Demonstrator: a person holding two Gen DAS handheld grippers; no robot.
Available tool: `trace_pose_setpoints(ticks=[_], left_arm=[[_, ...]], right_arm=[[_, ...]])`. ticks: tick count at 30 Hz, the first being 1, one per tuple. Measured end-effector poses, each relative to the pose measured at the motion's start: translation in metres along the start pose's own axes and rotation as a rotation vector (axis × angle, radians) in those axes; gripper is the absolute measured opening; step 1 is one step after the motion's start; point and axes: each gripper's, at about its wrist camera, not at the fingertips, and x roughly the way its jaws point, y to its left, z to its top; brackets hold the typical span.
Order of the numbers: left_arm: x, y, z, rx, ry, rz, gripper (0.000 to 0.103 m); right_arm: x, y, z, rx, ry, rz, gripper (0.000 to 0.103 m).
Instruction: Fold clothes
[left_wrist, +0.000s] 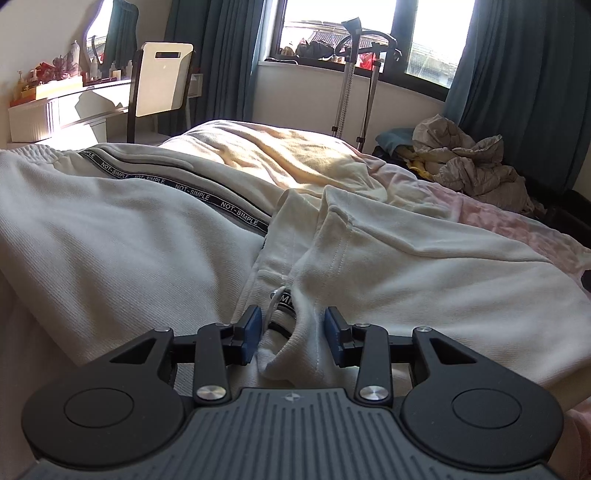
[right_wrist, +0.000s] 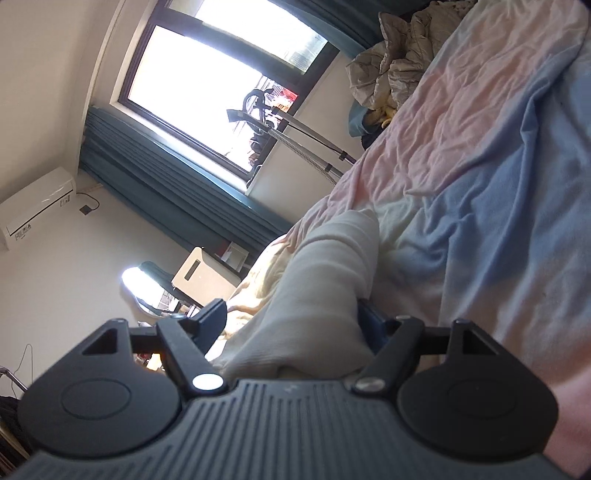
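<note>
Far pad of the right gripper (right_wrist: 291, 332) behind bunched white cloth (right_wrist: 314, 295); dressing-table bottles (left_wrist: 110, 70) too small.

A black band (left_wrist: 177, 184) running across the pale trousers (left_wrist: 110, 240), left of centre in the left wrist view, repeats "NOT-SIMPLE" in white capitals. Nothing else is legible.

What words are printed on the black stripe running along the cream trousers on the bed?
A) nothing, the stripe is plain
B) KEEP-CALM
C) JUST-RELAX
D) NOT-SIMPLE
D: in the left wrist view, the black stripe on the cream trousers repeats NOT-SIMPLE in white letters along its length.
</note>
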Motion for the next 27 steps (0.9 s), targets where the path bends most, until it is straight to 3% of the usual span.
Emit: trace_pose_setpoints(ticks=[2, 7, 12, 16, 18, 20, 22, 23, 27], left_arm=[[0.0, -0.001, -0.001, 0.008, 0.0, -0.001, 0.043], [0.0, 0.002, 0.0, -0.005, 0.002, -0.011, 0.043], [0.001, 0.002, -0.001, -0.007, 0.001, -0.008, 0.043], [0.001, 0.002, -0.001, -0.015, 0.001, -0.008, 0.043], [0.0, 0.001, -0.001, -0.007, -0.001, -0.009, 0.044], [0.0, 0.0, -0.001, -0.005, -0.006, -0.013, 0.046], [-0.001, 0.0, -0.001, -0.01, -0.014, -0.024, 0.05], [-0.001, 0.001, 0.0, -0.017, -0.018, -0.03, 0.05], [-0.005, 0.002, 0.001, -0.021, -0.025, -0.038, 0.05]], right_arm=[[0.003, -0.009, -0.002, 0.036, 0.025, -0.038, 0.077], [0.012, -0.012, -0.007, -0.022, 0.065, -0.14, 0.072], [0.011, -0.001, -0.006, -0.038, 0.063, -0.086, 0.073], [0.003, 0.019, -0.003, -0.076, 0.004, 0.067, 0.073], [0.008, 0.016, -0.003, -0.065, 0.017, 0.037, 0.073], [0.019, 0.005, -0.006, -0.022, 0.077, -0.059, 0.072], [0.029, -0.005, -0.011, -0.007, 0.13, -0.139, 0.056], [0.031, -0.003, -0.013, -0.037, 0.139, -0.168, 0.053], [0.029, 0.029, -0.012, -0.165, 0.109, -0.206, 0.031]])
